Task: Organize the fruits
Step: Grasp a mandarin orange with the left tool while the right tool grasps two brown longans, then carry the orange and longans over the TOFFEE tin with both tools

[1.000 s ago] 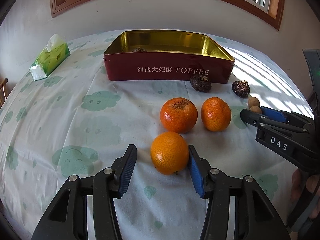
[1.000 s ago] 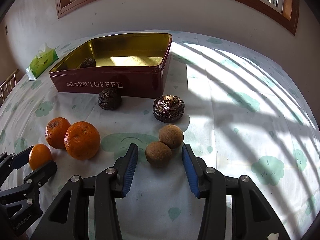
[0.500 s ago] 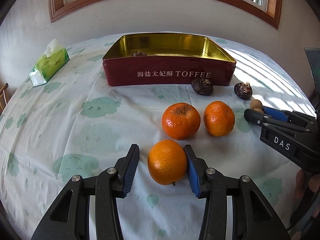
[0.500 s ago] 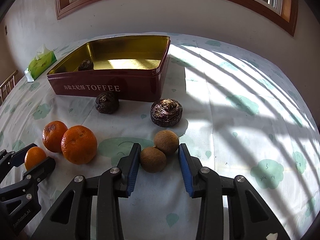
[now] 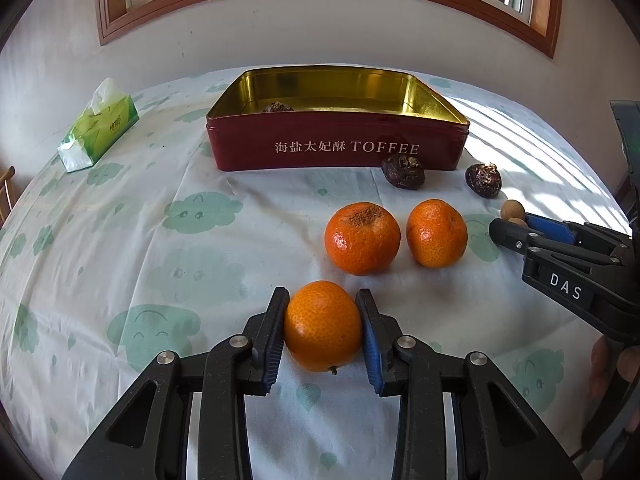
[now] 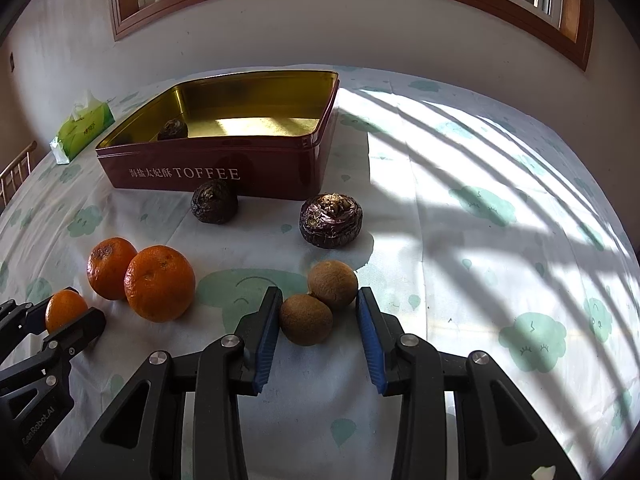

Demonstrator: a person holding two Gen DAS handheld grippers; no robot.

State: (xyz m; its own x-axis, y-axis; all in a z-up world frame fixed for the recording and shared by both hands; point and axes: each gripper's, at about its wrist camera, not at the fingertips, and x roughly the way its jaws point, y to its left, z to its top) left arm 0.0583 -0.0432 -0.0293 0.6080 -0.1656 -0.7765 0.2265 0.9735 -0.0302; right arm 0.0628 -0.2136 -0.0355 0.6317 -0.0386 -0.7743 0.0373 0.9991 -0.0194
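Note:
A small orange (image 5: 322, 332) rests on the cloth between the blue pads of my left gripper (image 5: 322, 294); the jaws are closing and both pads touch its sides. Two small brown fruits (image 6: 306, 320) lie side by side between the pads of my right gripper (image 6: 319, 293), one pad against each. Two bigger oranges (image 5: 362, 238) sit just beyond. Two dark wrinkled fruits (image 6: 214, 203) lie in front of the red TOFFEE tin (image 5: 336, 148). A third dark fruit (image 6: 173, 130) lies inside the tin.
A green tissue pack (image 5: 98, 130) lies at the far left of the table. A wall with a wooden window frame stands behind the table. A chair back (image 6: 14, 172) shows at the left edge. A hand (image 5: 600, 364) holds the right gripper.
Both grippers' jaws have narrowed. The left pads came in onto the small orange, the right pads onto the two brown fruits. Neither gripper shifted much.

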